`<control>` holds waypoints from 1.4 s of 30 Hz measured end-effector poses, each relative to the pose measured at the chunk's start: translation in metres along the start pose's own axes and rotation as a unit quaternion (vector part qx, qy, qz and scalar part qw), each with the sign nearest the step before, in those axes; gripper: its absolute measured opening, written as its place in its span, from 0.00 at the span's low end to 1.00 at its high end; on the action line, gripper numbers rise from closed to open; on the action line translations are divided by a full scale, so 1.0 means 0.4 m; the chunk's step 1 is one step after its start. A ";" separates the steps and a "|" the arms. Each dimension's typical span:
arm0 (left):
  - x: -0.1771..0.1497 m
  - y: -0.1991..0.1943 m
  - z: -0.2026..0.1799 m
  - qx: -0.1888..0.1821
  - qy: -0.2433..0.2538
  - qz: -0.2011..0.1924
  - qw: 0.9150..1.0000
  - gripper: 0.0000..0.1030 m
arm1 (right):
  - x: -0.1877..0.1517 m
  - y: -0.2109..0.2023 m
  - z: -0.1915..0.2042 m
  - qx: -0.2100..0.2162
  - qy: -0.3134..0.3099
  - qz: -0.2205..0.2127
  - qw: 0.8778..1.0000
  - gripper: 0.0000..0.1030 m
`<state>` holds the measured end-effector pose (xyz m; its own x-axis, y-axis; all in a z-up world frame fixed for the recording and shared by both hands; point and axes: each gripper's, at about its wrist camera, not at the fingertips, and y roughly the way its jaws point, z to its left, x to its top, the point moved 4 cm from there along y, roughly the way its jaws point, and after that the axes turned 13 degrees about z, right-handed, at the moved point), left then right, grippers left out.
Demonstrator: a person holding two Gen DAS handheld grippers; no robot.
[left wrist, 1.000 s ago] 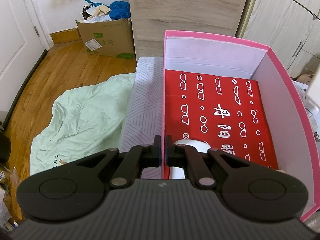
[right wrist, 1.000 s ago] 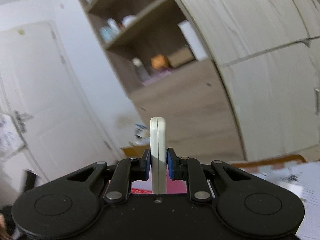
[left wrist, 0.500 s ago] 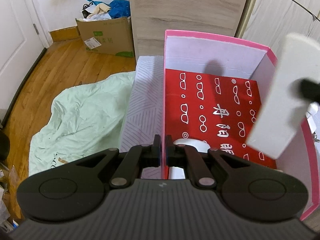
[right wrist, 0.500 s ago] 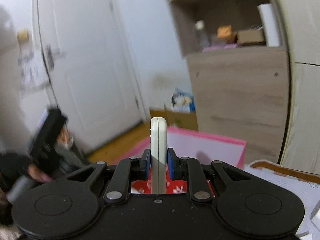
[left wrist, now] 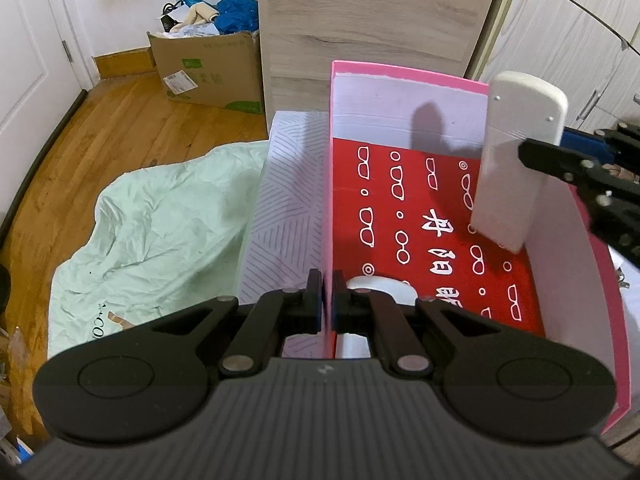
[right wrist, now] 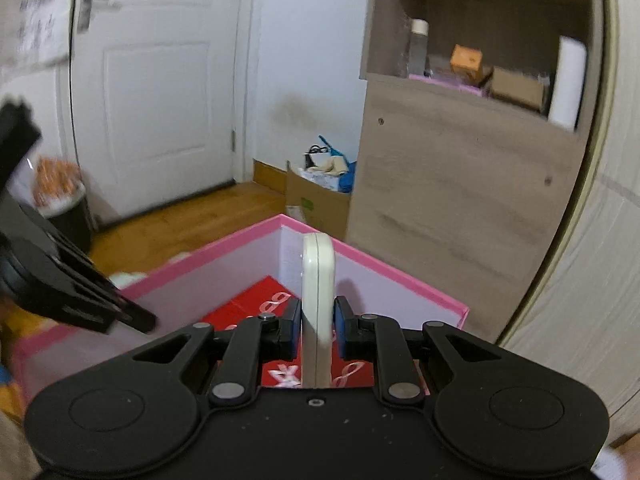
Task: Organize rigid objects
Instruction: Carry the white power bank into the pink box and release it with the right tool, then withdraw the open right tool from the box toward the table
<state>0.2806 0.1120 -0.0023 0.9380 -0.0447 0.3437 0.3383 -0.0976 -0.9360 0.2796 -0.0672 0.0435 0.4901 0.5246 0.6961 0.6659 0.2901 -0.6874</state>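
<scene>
A pink box with a red patterned bottom sits on the bed. My left gripper is shut on the box's left wall near its front corner. A round white object lies in the box just beyond the left fingers. My right gripper is shut on a white remote control. In the left wrist view the remote hangs on edge over the right side of the box, held from the right by the right gripper. The box also shows in the right wrist view.
A mint green sheet and a striped cover lie left of the box. A cardboard carton of clutter stands on the wood floor by a wooden cabinet. Shelves hold small items. A white door is at the left.
My right gripper has swung down and left with the remote, from facing the cabinet to over the pink box. The left gripper has stayed shut on the box wall.
</scene>
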 end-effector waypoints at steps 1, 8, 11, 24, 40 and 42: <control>0.000 0.000 0.000 0.000 0.001 0.000 1.000 0.04 | 0.001 0.005 0.006 -0.011 -0.011 0.003 1.000 0.20; 0.000 0.001 0.003 -0.006 -0.002 0.002 1.000 0.04 | 0.006 0.065 0.058 -0.141 -0.121 0.042 0.982 0.20; -0.001 0.000 0.002 -0.006 -0.004 0.002 1.000 0.04 | 0.023 0.095 0.090 -0.146 -0.173 0.064 0.972 0.18; 0.001 0.000 0.015 -0.017 -0.014 0.004 1.000 0.05 | 0.032 0.128 0.081 -0.061 -0.151 0.096 0.982 0.39; 0.000 -0.006 0.007 -0.008 -0.015 -0.001 1.000 0.04 | -0.079 -0.156 -0.152 0.138 0.130 0.088 0.978 0.45; 0.000 -0.007 0.006 -0.006 -0.012 -0.002 1.000 0.04 | -0.141 -0.162 -0.206 0.206 0.193 0.094 0.955 0.45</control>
<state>0.2798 0.1147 0.0001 0.9382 -0.0199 0.3454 0.3413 -0.1104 -0.9334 0.2553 -0.1818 0.0656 0.8028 0.2878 0.5222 0.3064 0.5522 -0.7754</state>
